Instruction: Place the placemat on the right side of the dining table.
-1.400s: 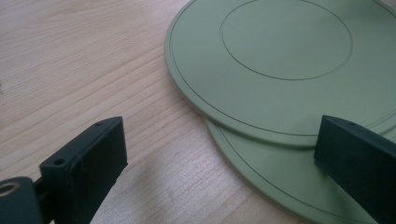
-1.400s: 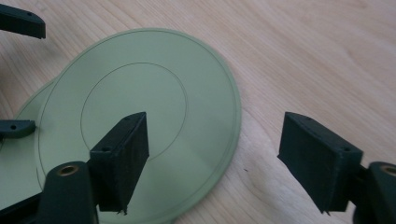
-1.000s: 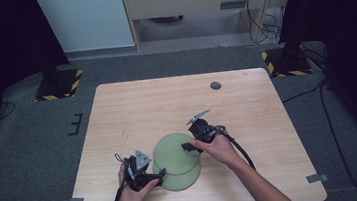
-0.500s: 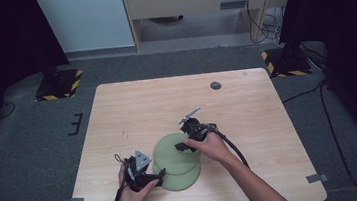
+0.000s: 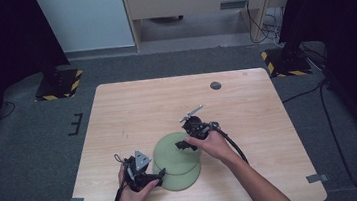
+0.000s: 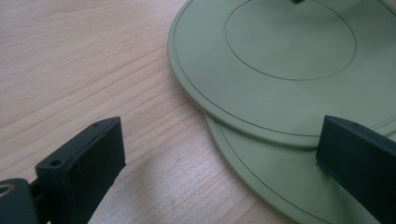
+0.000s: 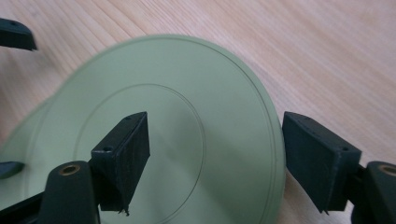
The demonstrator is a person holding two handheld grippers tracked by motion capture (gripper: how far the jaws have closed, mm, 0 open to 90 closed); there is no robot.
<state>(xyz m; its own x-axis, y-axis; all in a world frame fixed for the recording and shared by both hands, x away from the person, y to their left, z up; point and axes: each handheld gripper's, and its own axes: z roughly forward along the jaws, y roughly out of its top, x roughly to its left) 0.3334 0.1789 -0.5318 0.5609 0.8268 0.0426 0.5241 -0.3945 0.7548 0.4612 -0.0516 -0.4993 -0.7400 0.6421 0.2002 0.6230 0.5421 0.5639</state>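
On the wooden tabletop (image 5: 132, 110) our right gripper (image 5: 187, 144) has just been closing, jaws open astride the upper green plate's (image 5: 174, 153) far-right rim, while our open left gripper (image 5: 149, 178) waits at the lower plate's (image 5: 185, 180) near-left edge.

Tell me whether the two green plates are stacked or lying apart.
Stacked, but off-centre. The upper plate lies on the lower plate, whose rim sticks out on one side. In the high view they overlap on the table.
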